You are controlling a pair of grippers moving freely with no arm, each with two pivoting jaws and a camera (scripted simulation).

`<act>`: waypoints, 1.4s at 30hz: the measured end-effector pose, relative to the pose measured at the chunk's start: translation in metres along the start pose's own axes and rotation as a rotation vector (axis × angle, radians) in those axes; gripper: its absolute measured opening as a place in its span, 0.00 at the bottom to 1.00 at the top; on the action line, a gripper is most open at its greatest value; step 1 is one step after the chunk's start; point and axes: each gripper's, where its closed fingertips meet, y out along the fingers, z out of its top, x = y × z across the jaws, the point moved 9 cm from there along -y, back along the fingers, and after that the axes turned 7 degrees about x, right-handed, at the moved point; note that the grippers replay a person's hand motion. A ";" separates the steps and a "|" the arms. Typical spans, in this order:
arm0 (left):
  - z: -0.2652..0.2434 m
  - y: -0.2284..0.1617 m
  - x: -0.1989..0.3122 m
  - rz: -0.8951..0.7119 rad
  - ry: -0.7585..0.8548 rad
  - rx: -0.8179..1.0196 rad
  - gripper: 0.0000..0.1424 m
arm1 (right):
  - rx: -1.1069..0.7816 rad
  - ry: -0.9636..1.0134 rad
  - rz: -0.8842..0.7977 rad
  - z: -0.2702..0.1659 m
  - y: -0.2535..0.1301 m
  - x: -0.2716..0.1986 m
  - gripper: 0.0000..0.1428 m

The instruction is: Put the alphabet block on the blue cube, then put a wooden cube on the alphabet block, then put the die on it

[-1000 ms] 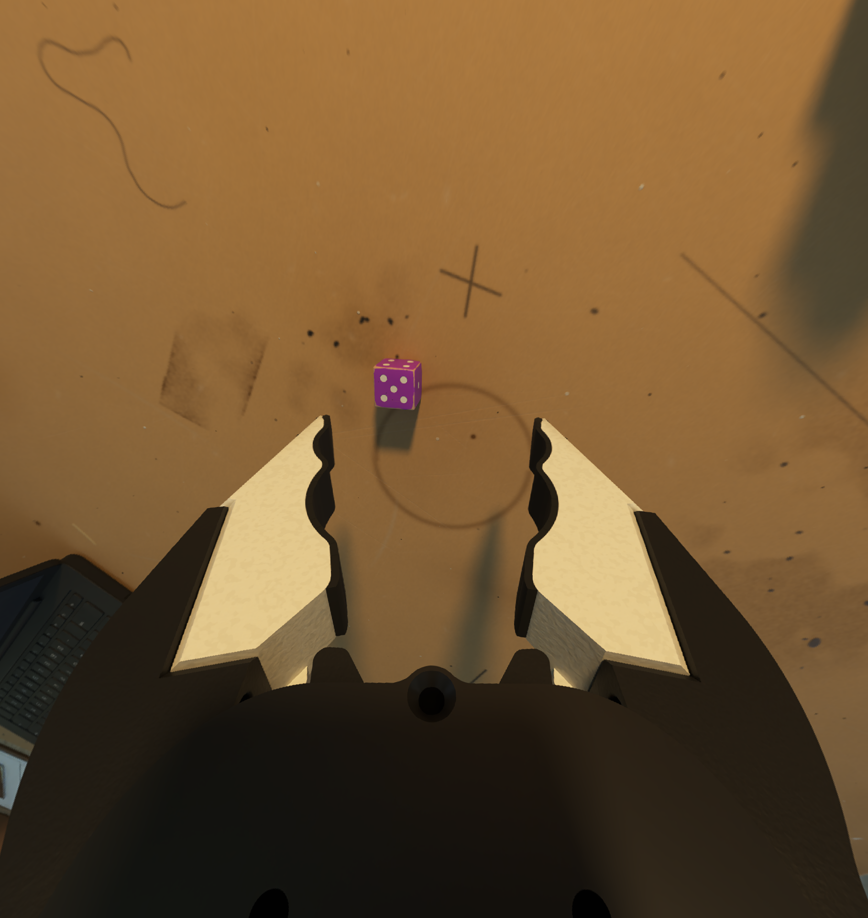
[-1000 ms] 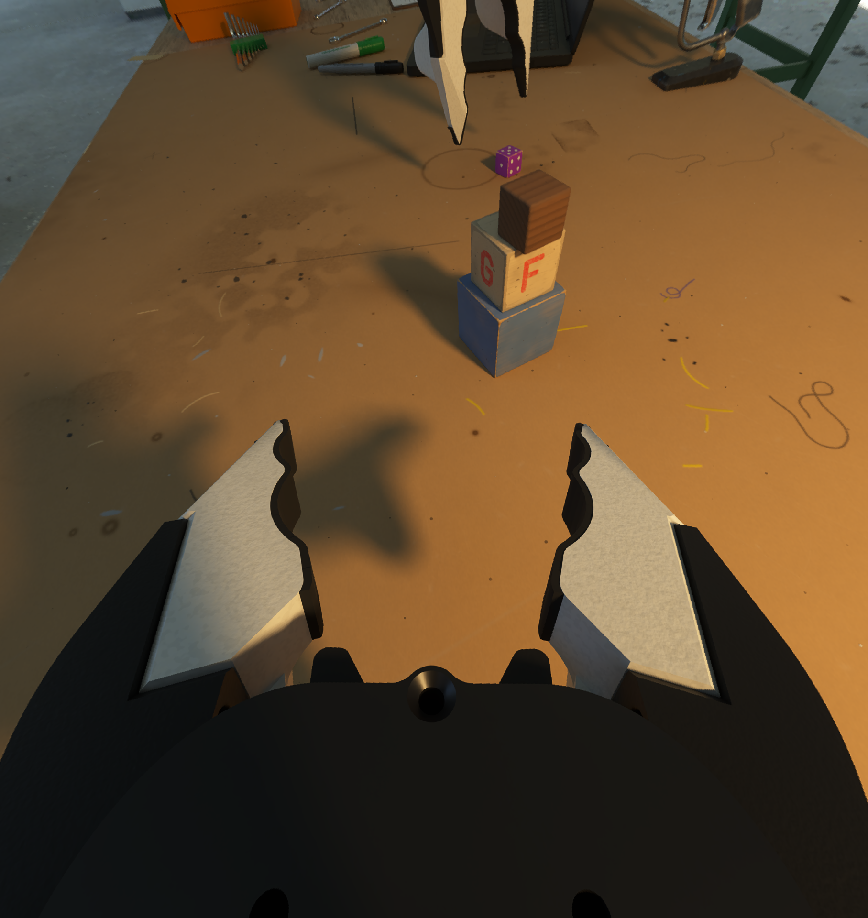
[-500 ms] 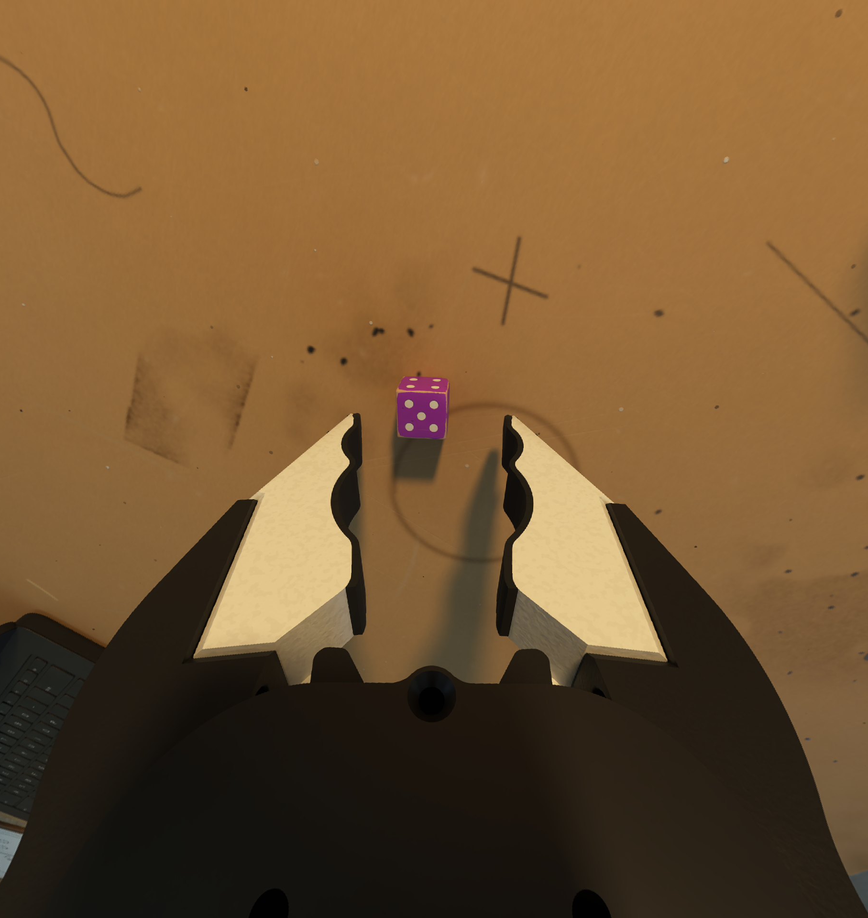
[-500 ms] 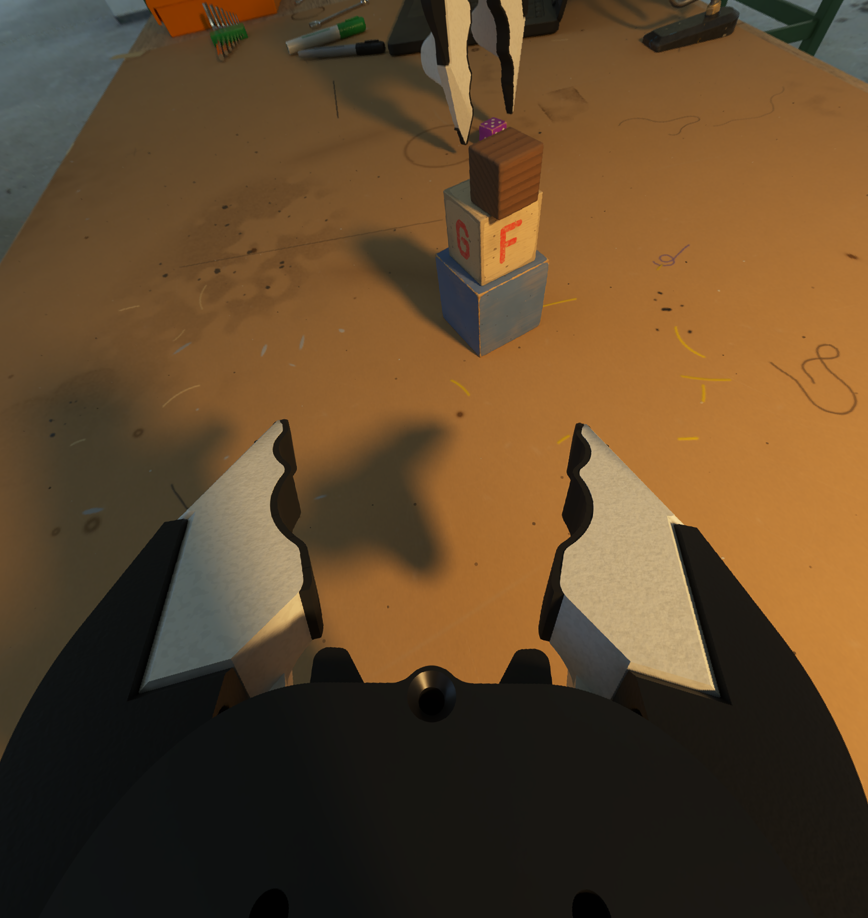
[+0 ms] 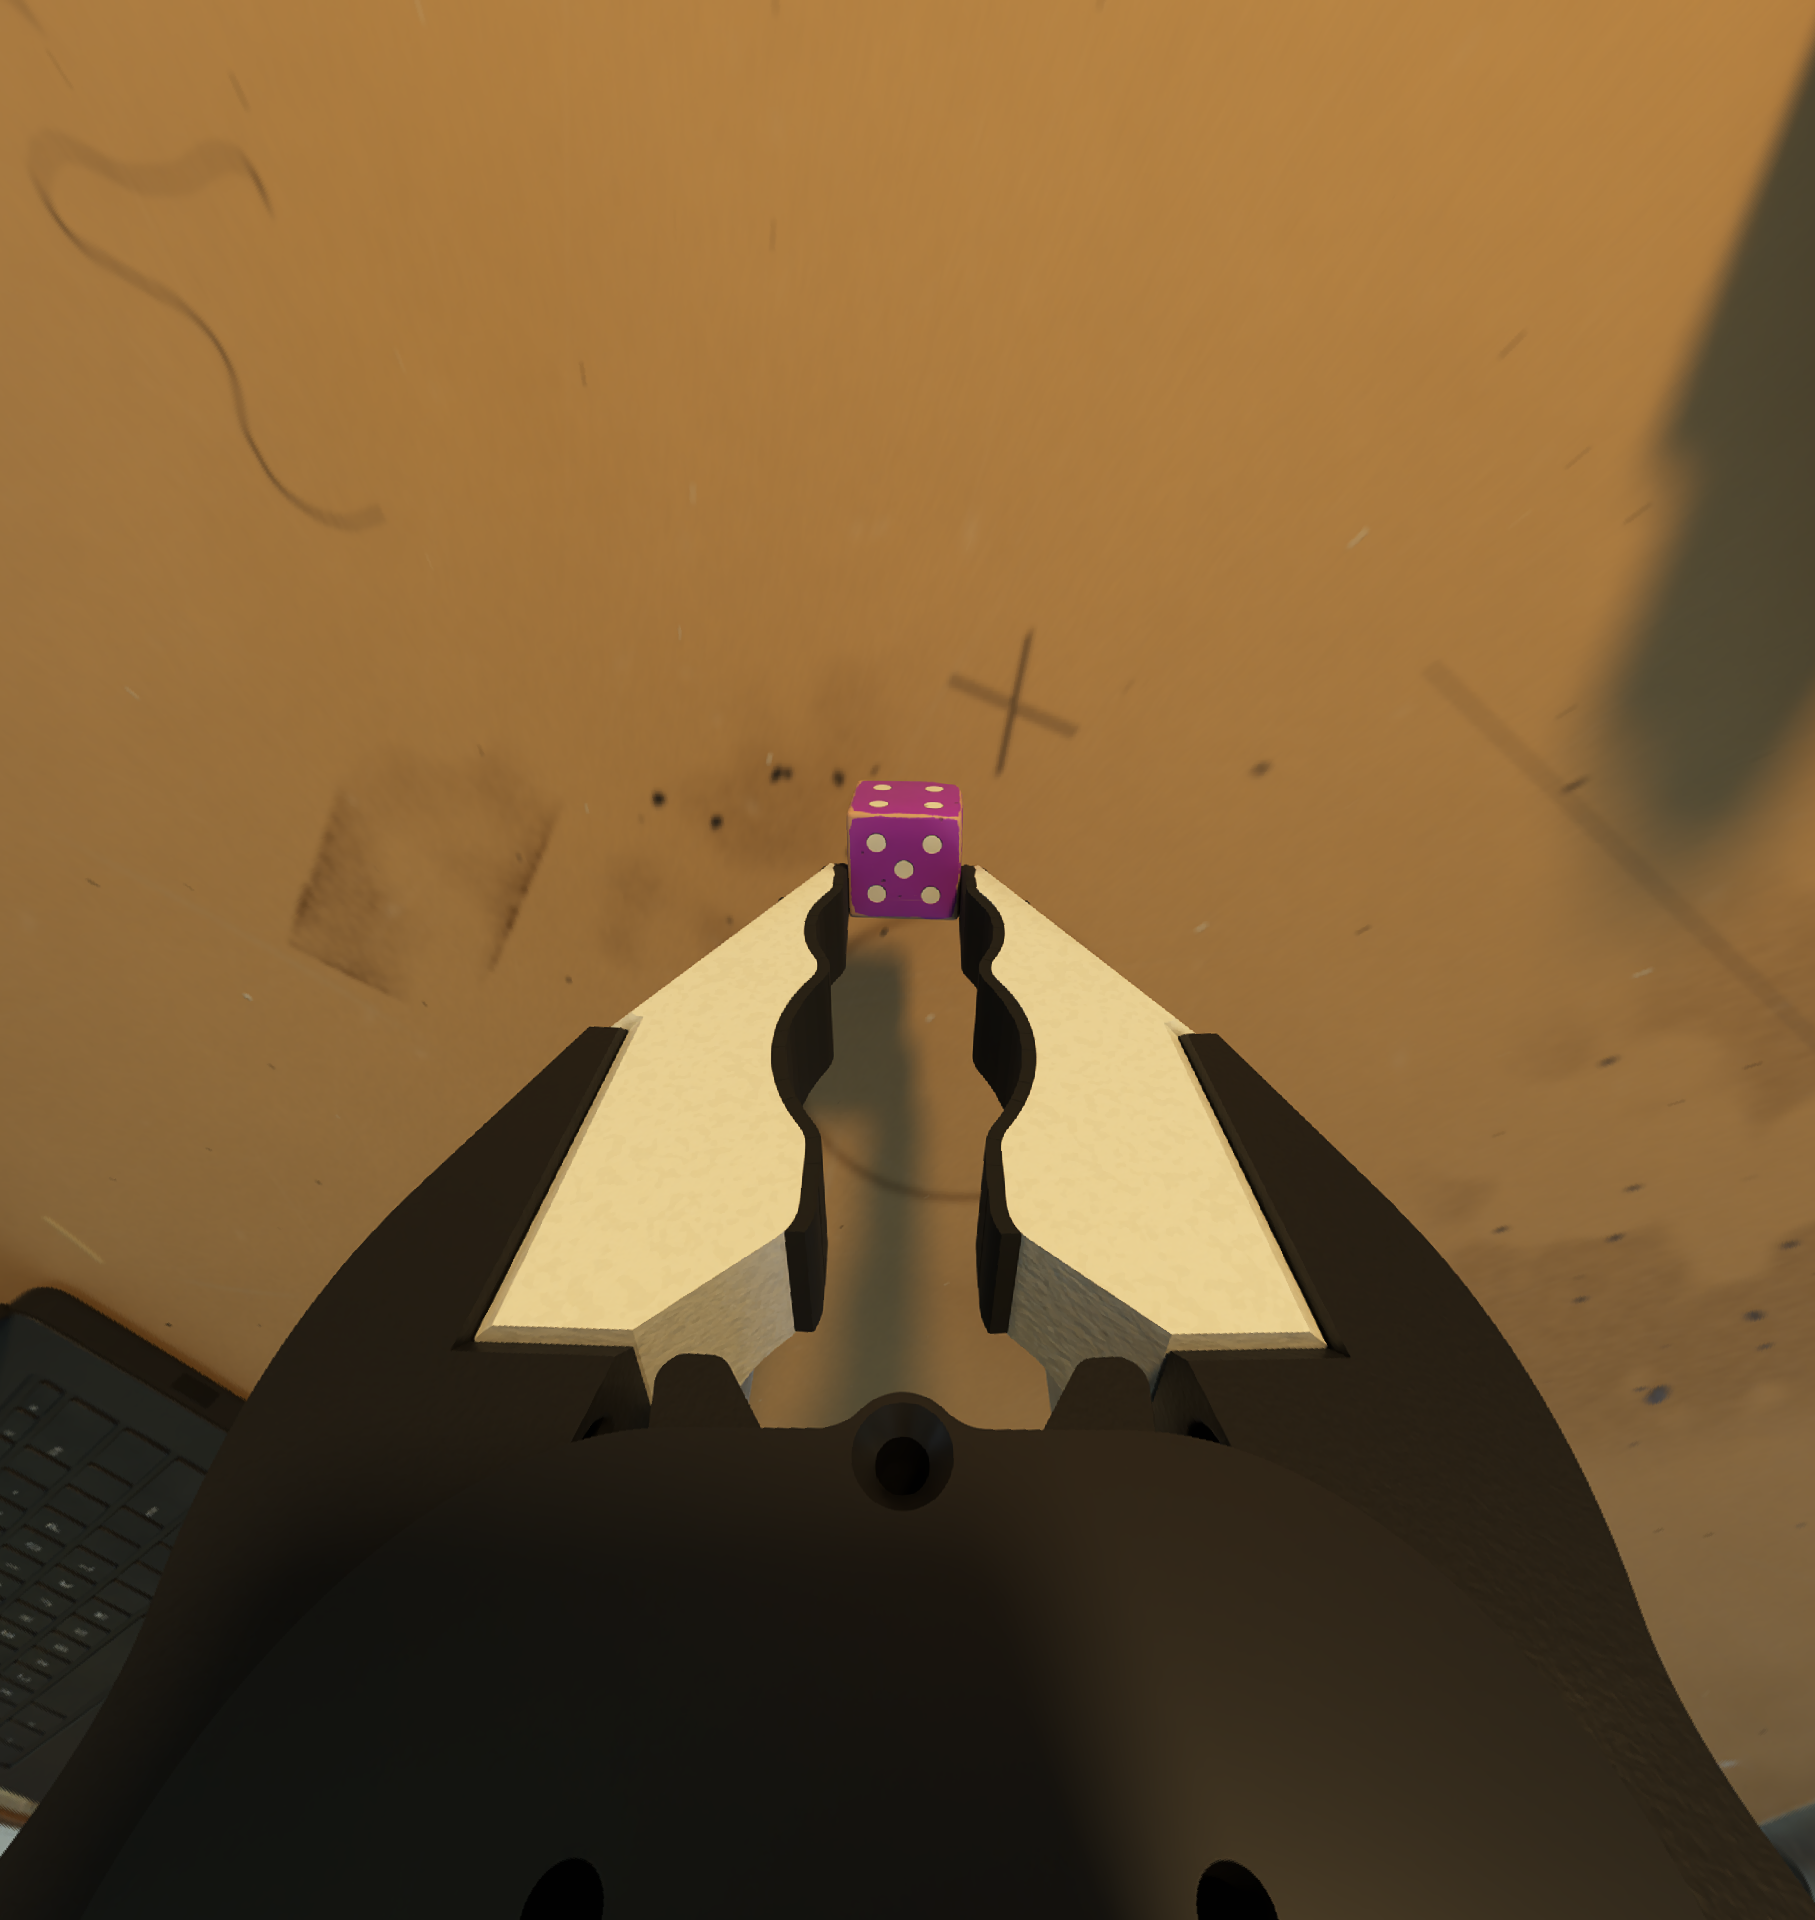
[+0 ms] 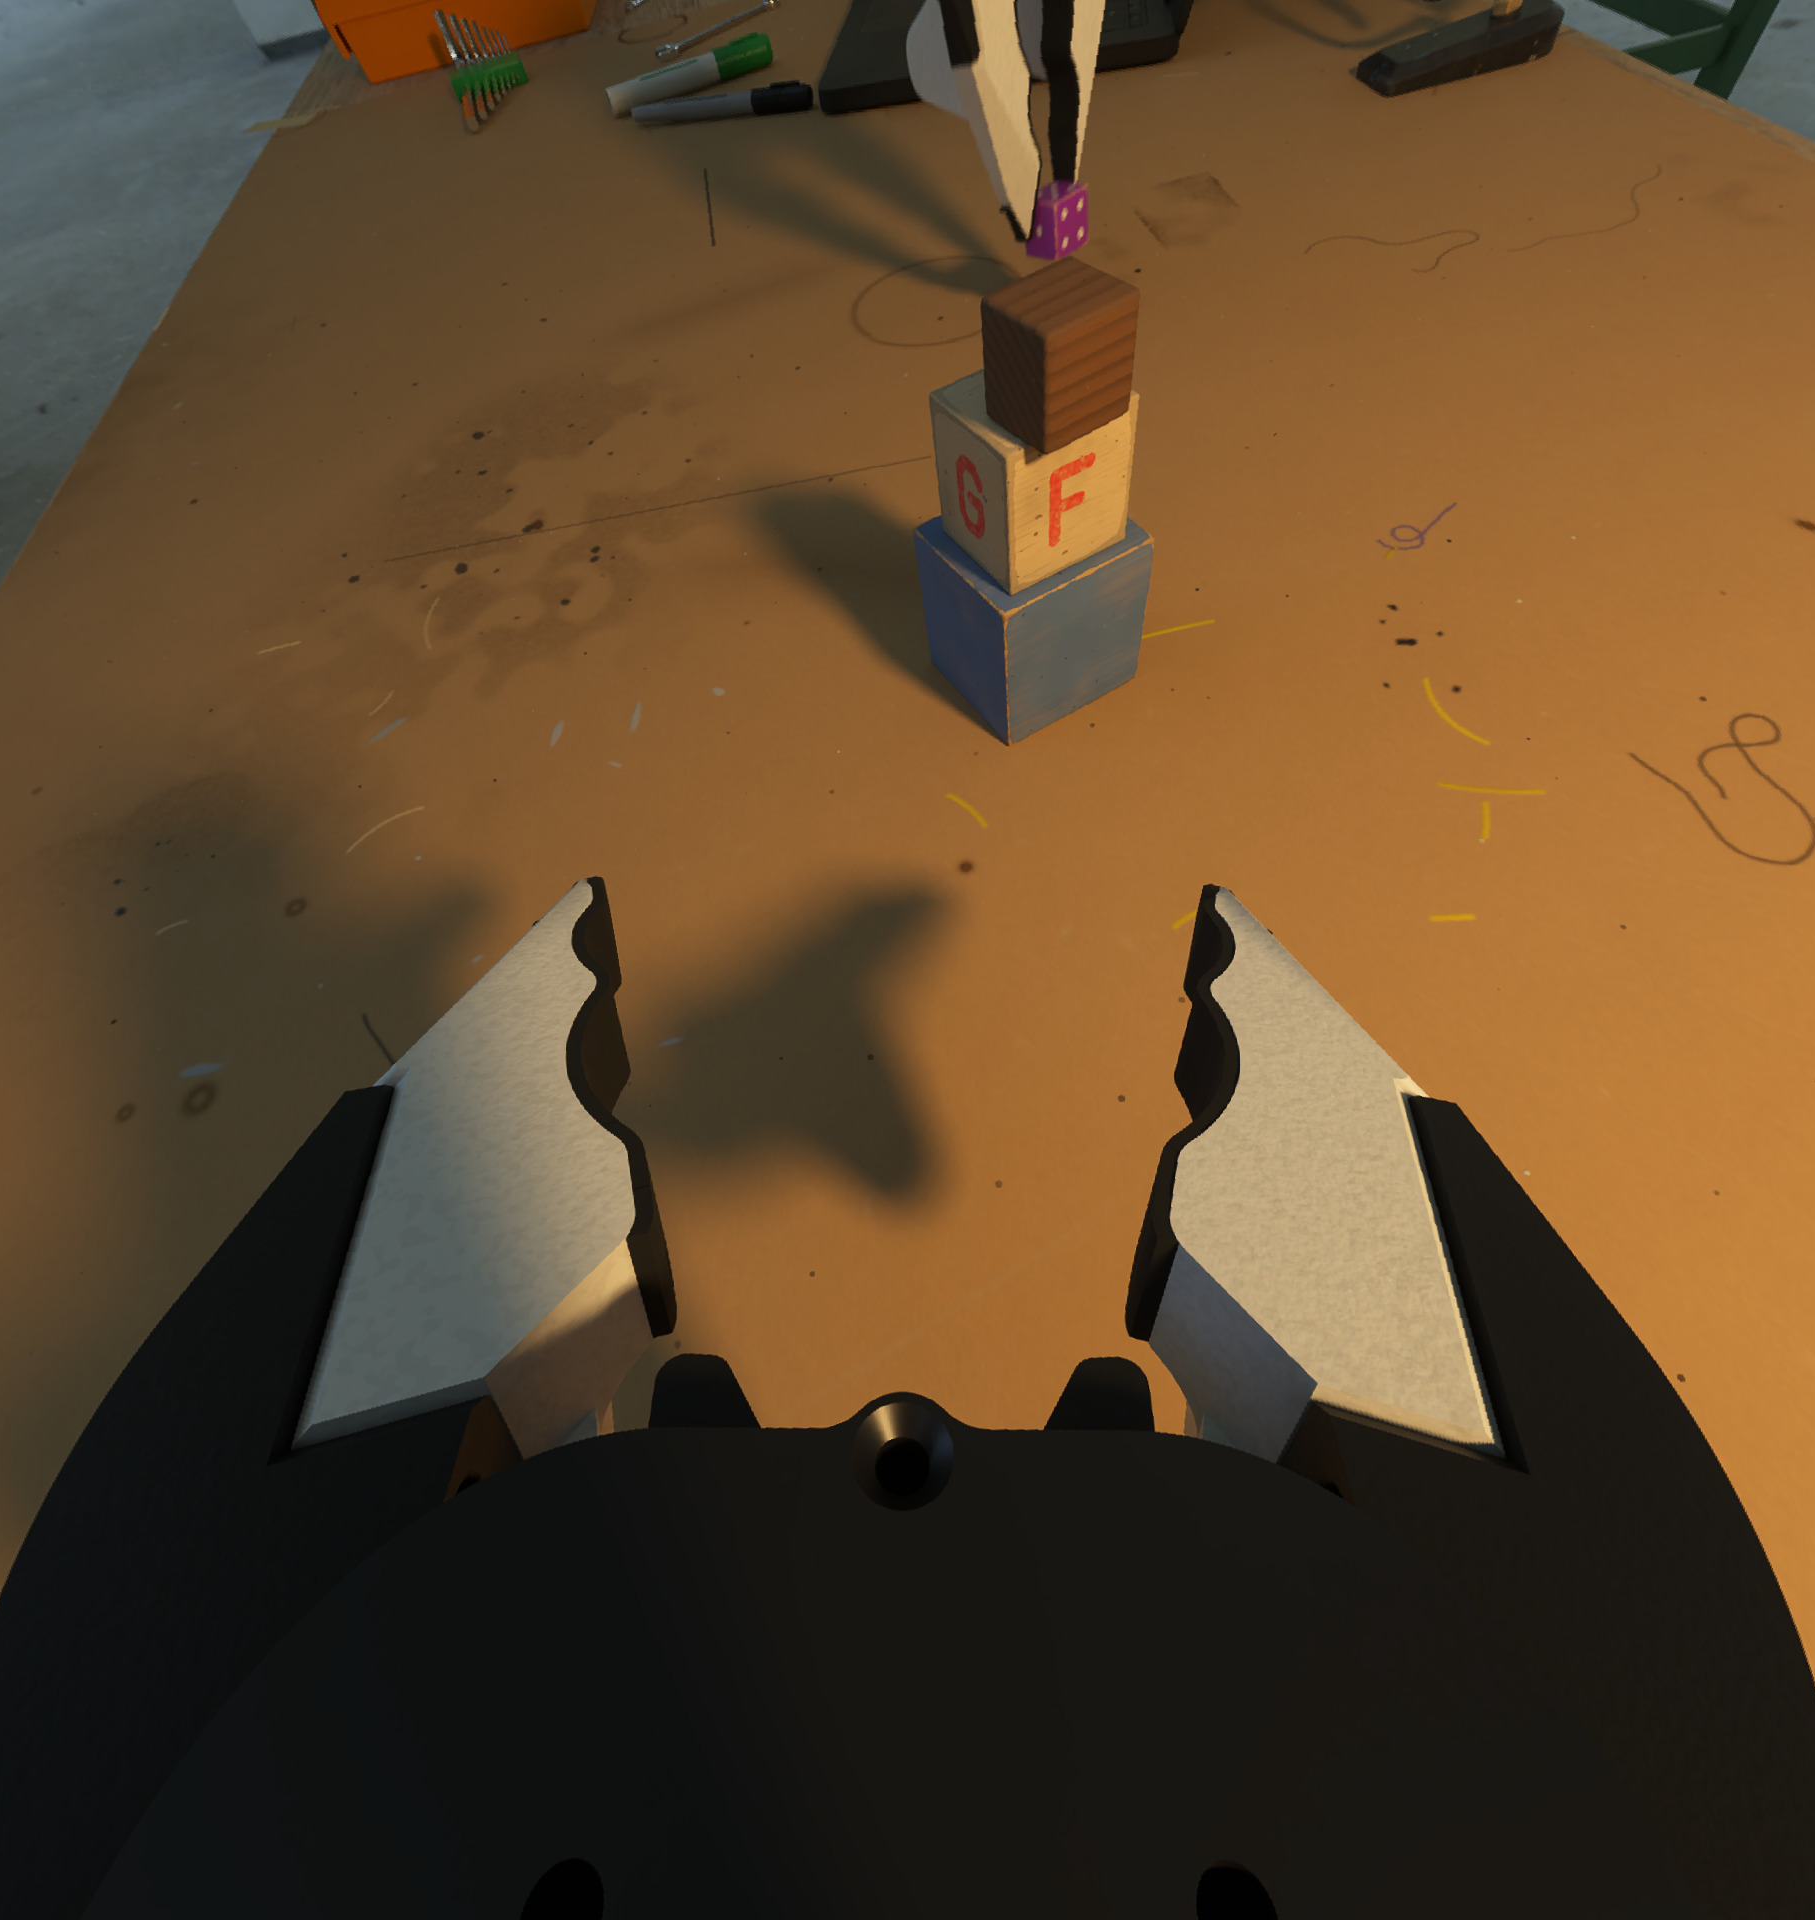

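Note:
My left gripper [image 5: 903, 883] is shut on the purple die [image 5: 904, 850], pinched at its fingertips and held above the table. In the right wrist view the die [image 6: 1059, 220] hangs from that gripper [image 6: 1038, 213] beyond the stack and above its top. The stack stands mid-table: a dark wooden cube [image 6: 1061, 353] on the alphabet block [image 6: 1033, 488], on the blue cube [image 6: 1036, 634]. My right gripper [image 6: 901, 896] is open and empty, well short of the stack.
A laptop [image 5: 46, 1496] lies at the lower left of the left wrist view. At the table's far end lie an orange box [image 6: 446, 26], green drill bits [image 6: 482, 73], markers [image 6: 695, 78] and a black tool [image 6: 1454, 47].
My left gripper closed on the die and lifted it off the table. My right gripper stayed open and shifted slightly.

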 end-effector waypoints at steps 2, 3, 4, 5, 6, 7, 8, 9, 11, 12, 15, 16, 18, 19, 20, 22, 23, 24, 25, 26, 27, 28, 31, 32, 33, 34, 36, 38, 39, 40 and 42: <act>0.020 -0.017 0.012 0.013 0.001 0.057 0.15 | 0.001 -0.001 0.001 0.000 -0.001 -0.001 0.77; 0.032 -0.025 0.020 0.013 0.003 0.083 0.15 | -0.001 -0.001 0.001 0.000 -0.001 -0.001 0.77; 0.045 -0.034 0.028 0.010 0.007 0.105 0.15 | -0.003 0.000 0.000 0.000 -0.002 -0.001 0.77; 0.058 -0.043 0.039 0.001 0.013 0.122 0.15 | -0.004 0.000 -0.002 0.000 -0.002 -0.002 0.77; 0.072 -0.050 0.049 -0.007 0.022 0.130 0.15 | -0.006 0.000 -0.004 0.000 -0.002 -0.002 0.77; 0.085 -0.058 0.061 -0.010 0.035 0.131 0.15 | -0.008 0.001 -0.006 0.000 -0.003 -0.002 0.77; 0.099 -0.065 0.074 -0.010 0.054 0.126 0.15 | -0.009 -0.001 -0.008 0.000 -0.004 -0.002 0.77; 0.112 -0.071 0.087 -0.007 0.076 0.121 0.15 | -0.009 -0.002 -0.009 0.001 -0.004 -0.003 0.77; 0.135 -0.082 0.113 0.002 0.108 0.116 0.15 | -0.005 -0.002 -0.010 0.003 -0.006 -0.004 0.77; 0.144 -0.086 0.125 -0.001 0.114 0.115 0.15 | -0.003 -0.002 -0.010 0.004 -0.007 -0.005 0.77; 0.166 -0.091 0.154 -0.021 0.115 0.114 0.15 | -0.003 -0.007 -0.009 0.005 -0.008 -0.007 0.77; 0.171 -0.090 0.161 -0.023 0.117 0.106 0.15 | -0.003 -0.008 -0.007 0.005 -0.009 -0.007 0.77; 0.177 -0.084 0.172 -0.030 0.123 0.079 0.15 | -0.004 -0.009 -0.004 0.006 -0.009 -0.009 0.77; 0.179 -0.081 0.176 -0.033 0.129 0.064 0.15 | -0.004 -0.011 -0.003 0.006 -0.009 -0.009 0.77; 0.181 -0.077 0.178 -0.035 0.136 0.050 0.15 | -0.002 -0.013 -0.002 0.007 -0.010 -0.010 0.77; 0.183 -0.070 0.180 -0.037 0.146 0.030 0.15 | 0.000 -0.018 0.001 0.008 -0.011 -0.012 0.77; 0.183 -0.067 0.180 -0.036 0.149 0.017 0.15 | 0.002 -0.021 0.000 0.009 -0.012 -0.012 0.77; 0.183 -0.064 0.180 -0.035 0.153 0.008 0.15 | 0.006 -0.024 -0.001 0.009 -0.012 -0.013 0.77; 0.184 -0.062 0.180 -0.036 0.156 0.004 0.15 | 0.009 -0.024 0.001 0.010 -0.013 -0.013 0.76; 0.184 -0.060 0.179 -0.039 0.154 -0.002 0.15 | 0.012 -0.024 0.001 0.010 -0.014 -0.013 0.76; 0.184 -0.058 0.178 -0.045 0.155 -0.009 0.15 | 0.013 -0.025 0.000 0.010 -0.014 -0.013 0.76; 0.185 -0.057 0.177 -0.048 0.159 -0.013 0.15 | 0.014 -0.024 0.001 0.010 -0.015 -0.013 0.76; 0.185 -0.053 0.174 -0.047 0.159 -0.034 0.15 | 0.016 -0.023 0.004 0.010 -0.015 -0.012 0.76; 0.186 -0.052 0.173 -0.051 0.156 -0.036 0.15 | 0.015 -0.023 0.004 0.010 -0.015 -0.012 0.76; 0.186 -0.052 0.173 -0.056 0.155 -0.039 0.15 | 0.015 -0.023 0.004 0.010 -0.015 -0.012 0.76; 0.186 -0.051 0.172 -0.063 0.155 -0.041 0.15 | 0.015 -0.023 0.004 0.010 -0.015 -0.012 0.76; 0.186 -0.049 0.171 -0.068 0.159 -0.042 0.15 | 0.015 -0.021 0.003 0.010 -0.015 -0.012 0.76; 0.185 -0.048 0.170 -0.072 0.162 -0.047 0.15 | 0.019 -0.020 0.004 0.010 -0.016 -0.011 0.76; 0.185 -0.047 0.169 -0.074 0.164 -0.047 0.15 | 0.020 -0.020 0.003 0.010 -0.016 -0.011 0.76; 0.185 -0.047 0.169 -0.076 0.166 -0.049 0.15 | 0.021 -0.021 0.004 0.011 -0.016 -0.011 0.76; 0.184 -0.046 0.168 -0.077 0.180 -0.052 0.15 | 0.021 -0.022 0.003 0.011 -0.016 -0.012 0.76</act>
